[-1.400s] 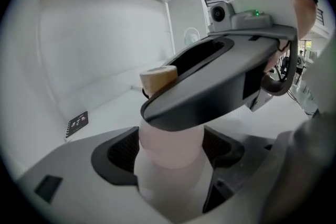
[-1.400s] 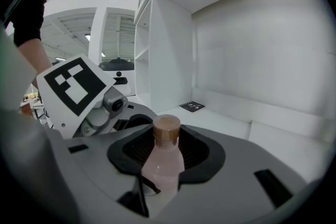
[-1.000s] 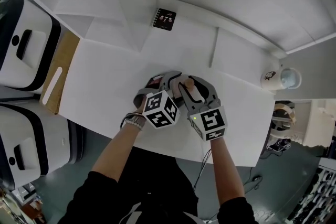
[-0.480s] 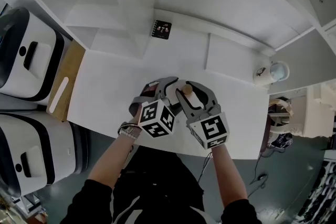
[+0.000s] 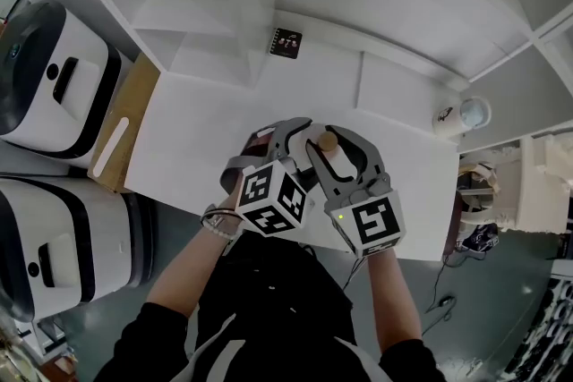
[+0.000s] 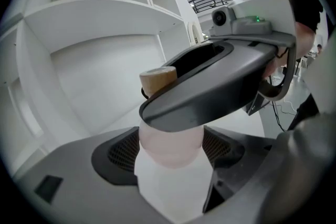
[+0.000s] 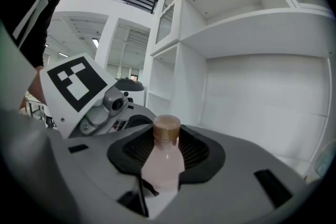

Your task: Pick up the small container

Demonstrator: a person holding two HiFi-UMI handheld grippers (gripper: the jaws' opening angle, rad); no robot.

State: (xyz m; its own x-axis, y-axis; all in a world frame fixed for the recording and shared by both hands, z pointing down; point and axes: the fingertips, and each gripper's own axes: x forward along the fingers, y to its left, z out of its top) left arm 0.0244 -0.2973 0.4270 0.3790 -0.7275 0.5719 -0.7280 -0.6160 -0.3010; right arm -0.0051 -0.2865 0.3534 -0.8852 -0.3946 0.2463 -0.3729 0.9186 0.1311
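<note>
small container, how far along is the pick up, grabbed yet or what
Done: the grab. The small container, a pink bottle with a tan cap, sits pressed between the pads of the right tongs, and the left tongs close on its body too. In hand: it seems held above the white table, though the gap beneath is hard to see. Left: little, perhaps only confirming it is clear.

Bright, even, diffuse light; faint shadows on white table [image 5: 197, 125]. Gripper views fisheye-bent, corners black; pale pink plastic bottle [image 6: 170, 145] close-up blurred.
</note>
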